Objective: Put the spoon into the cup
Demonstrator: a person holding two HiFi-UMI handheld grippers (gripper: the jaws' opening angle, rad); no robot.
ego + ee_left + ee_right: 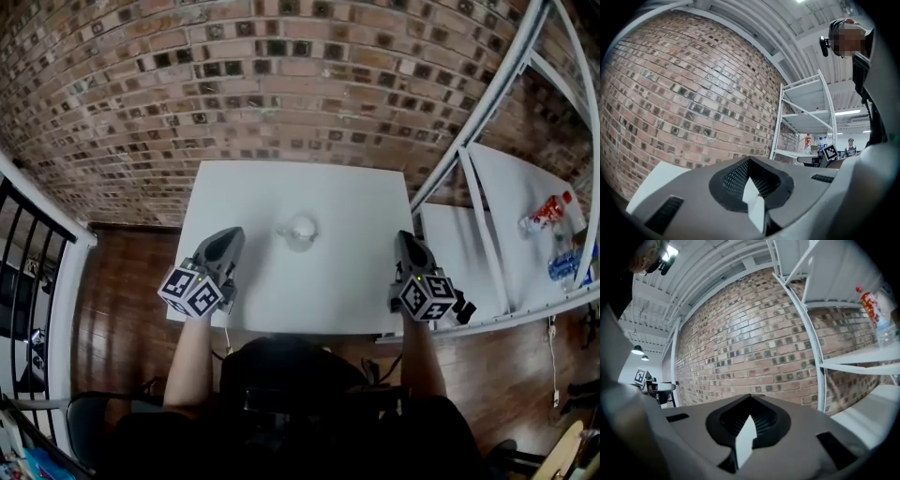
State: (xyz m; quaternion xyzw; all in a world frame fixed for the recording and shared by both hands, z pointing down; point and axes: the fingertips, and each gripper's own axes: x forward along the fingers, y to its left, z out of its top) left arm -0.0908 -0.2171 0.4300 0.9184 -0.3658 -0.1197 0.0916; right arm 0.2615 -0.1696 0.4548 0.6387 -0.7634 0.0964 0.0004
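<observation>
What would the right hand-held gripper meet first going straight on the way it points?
Probably the brick wall; nothing nearer shows ahead of the right hand-held gripper. The cup sits to its left.

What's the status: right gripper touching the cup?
Apart. The head view shows bare table between the right gripper and the cup; the right gripper view shows its jaws shut, empty.

The white cup (pixel 300 232) is sitting too small and pale against the bench (pixel 356 206) to tell whether a spoon is standing in it. The person's torso (pixel 291 375) is covering the bench's near edge. What look like bottles (pixel 551 214) on the shelf (pixel 506 187) are blurring near the right edge. The left hand-held gripper (pixel 750 160) and right hand-held gripper (pixel 750 398) are blocking the lower half of their own views
</observation>
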